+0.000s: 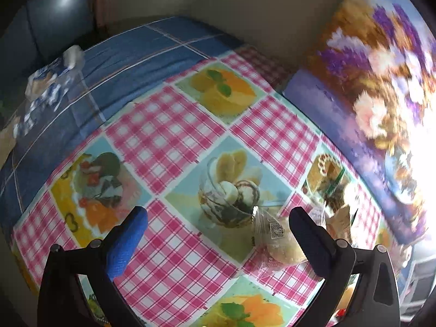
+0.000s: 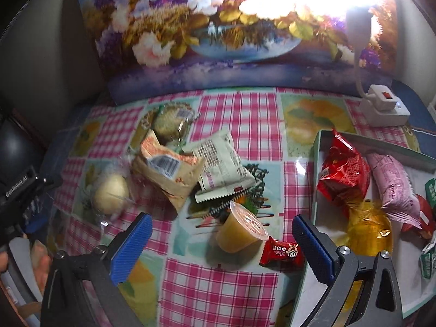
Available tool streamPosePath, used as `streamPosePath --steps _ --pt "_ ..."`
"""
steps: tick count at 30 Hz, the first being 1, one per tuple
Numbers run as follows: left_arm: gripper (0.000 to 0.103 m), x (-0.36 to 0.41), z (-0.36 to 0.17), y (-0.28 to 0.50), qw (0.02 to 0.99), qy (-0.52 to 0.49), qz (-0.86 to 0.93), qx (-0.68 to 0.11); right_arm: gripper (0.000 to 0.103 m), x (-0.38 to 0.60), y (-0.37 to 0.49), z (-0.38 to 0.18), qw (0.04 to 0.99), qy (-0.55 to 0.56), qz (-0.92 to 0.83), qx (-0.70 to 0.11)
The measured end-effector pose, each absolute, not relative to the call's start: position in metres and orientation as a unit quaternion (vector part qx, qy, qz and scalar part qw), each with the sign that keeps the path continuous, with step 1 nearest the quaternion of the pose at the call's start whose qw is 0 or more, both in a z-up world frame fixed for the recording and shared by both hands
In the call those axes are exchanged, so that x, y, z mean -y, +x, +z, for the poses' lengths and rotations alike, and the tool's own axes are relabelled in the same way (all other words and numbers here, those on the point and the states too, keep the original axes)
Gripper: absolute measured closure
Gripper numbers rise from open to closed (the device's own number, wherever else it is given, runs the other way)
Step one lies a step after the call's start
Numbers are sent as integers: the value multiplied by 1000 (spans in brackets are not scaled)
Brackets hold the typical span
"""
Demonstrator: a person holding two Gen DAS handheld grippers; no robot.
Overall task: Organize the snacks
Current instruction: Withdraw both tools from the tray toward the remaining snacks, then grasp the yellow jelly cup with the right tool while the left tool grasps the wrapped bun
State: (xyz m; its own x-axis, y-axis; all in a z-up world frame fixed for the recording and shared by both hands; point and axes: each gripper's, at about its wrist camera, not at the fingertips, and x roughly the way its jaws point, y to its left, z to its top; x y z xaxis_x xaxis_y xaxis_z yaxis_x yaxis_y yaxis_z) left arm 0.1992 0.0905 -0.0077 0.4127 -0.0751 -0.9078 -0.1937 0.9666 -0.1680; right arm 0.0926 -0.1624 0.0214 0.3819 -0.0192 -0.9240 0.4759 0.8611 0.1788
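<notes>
My right gripper (image 2: 222, 224) is open and empty above an orange jelly cup (image 2: 241, 229) lying on its side, with a small red candy (image 2: 282, 252) beside it. Loose snacks lie beyond: a white packet (image 2: 220, 163), a tan and orange packet (image 2: 169, 169), a clear-wrapped pale bun (image 2: 111, 193) and a round cake (image 2: 170, 122). A green-rimmed box (image 2: 317, 147) at the right holds a red packet (image 2: 343, 171), a pink packet (image 2: 392, 185) and a yellow jelly (image 2: 369, 229). My left gripper (image 1: 218, 218) is open and empty; the wrapped bun (image 1: 280, 242) lies by its right finger.
A flower painting (image 2: 207, 27) leans against the wall behind the table. A white power adapter (image 2: 384, 106) with a lamp stands at the back right. A blue and white tissue pack (image 1: 46, 87) lies on the blue cloth at the far left. Glare washes out the right of the left wrist view.
</notes>
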Motion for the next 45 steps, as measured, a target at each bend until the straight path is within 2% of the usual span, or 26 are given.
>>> streamPosePath --steps 7,13,31,35,37,45 --pt "0 -59 -25 207 813 -94 -8 -575 0 158 97 0 789 197 -146 -563" --pt "0 -26 -26 209 820 -50 -45 -568 0 154 99 -9 787 180 -141 -573" --pt "0 8 -51 216 803 -42 -69 -590 0 143 103 -28 785 144 -131 -589" --pt "4 9 -51 217 804 -37 -67 -589 0 143 104 -27 786 137 -128 -589" --pt "11 9 -49 215 805 -35 -65 -589 1 143 103 -28 787 127 -131 -590" --pt "16 11 -45 213 807 -10 -66 -587 20 147 98 -23 790 124 -137 -584"
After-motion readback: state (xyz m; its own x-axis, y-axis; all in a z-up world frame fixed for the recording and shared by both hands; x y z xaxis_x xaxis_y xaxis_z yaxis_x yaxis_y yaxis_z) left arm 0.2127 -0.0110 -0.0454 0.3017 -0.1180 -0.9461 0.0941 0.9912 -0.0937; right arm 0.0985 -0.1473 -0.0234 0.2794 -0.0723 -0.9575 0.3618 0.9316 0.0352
